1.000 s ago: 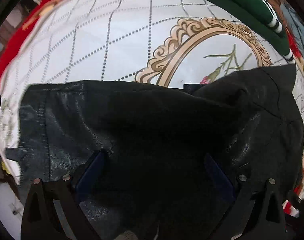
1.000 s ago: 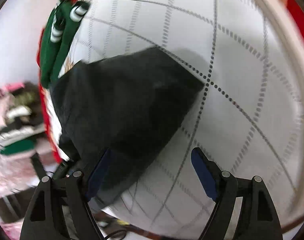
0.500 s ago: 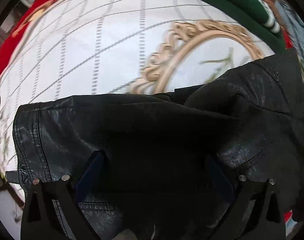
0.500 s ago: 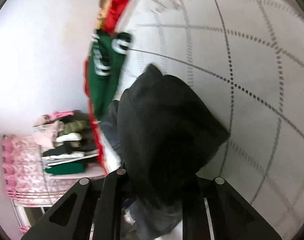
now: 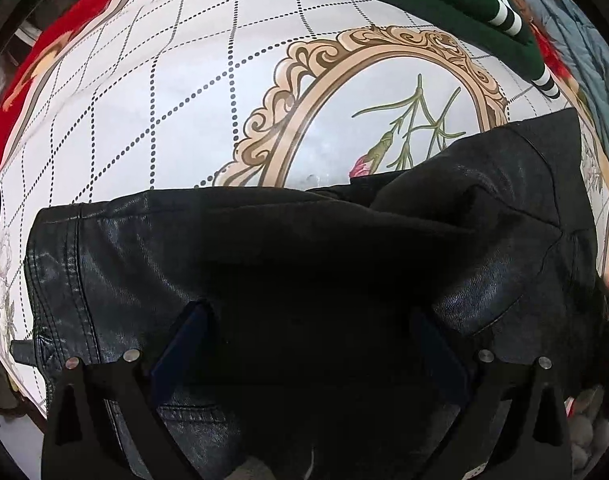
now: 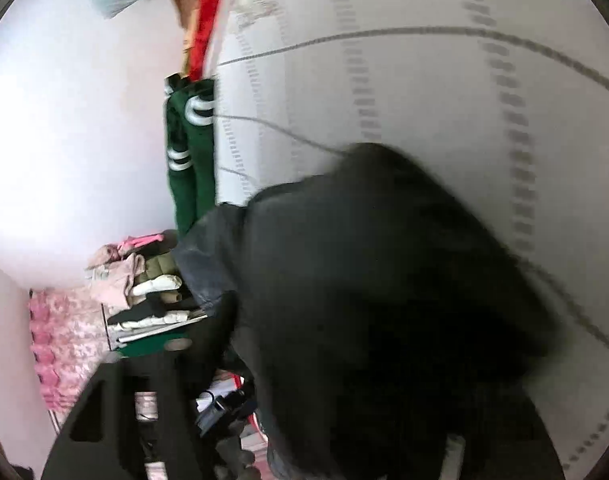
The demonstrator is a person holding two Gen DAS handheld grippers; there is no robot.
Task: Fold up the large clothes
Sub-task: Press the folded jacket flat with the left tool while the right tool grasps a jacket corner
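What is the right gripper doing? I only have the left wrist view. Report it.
Observer: In the right wrist view, the black leather jacket is bunched over the right gripper and hides its fingertips. The picture is blurred, so I cannot tell how the jaws stand.
Operator: Now tell me what lies off to the side.
Observer: Beyond the bed, a stack of folded clothes sits in front of a pink patterned backdrop.

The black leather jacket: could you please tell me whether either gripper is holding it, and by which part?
The left gripper is open over the black leather jacket, holding nothing. The right gripper's grip cannot be told; the view is blurred.
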